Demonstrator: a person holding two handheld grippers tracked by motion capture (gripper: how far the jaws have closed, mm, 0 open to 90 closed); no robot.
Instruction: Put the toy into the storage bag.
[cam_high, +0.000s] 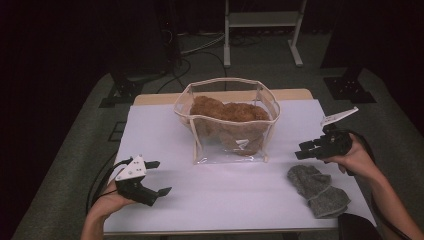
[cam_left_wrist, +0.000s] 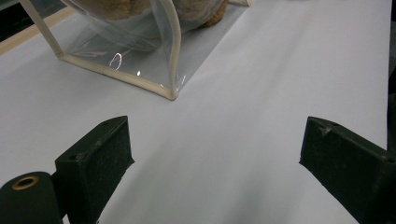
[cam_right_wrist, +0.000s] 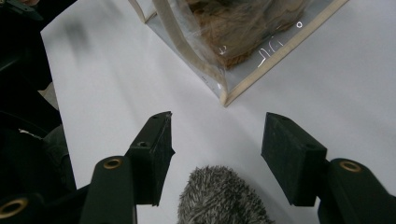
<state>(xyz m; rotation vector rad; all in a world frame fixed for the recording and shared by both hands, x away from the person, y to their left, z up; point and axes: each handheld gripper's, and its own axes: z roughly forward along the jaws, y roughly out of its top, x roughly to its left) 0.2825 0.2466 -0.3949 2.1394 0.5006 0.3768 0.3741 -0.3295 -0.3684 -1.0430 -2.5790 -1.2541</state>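
i see a glossy clear plastic bag (cam_high: 227, 145) with cream cloth edging, a fuzzy grey knit cloth (cam_high: 316, 190), matt white table cover (cam_high: 225, 195).

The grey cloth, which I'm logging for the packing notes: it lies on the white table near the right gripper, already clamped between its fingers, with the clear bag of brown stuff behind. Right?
Not quite. The grey cloth isn't clamped: the right gripper view shows the right gripper open, its fingers standing apart above the cloth. It does lie on the white table near that gripper, with the clear bag behind.
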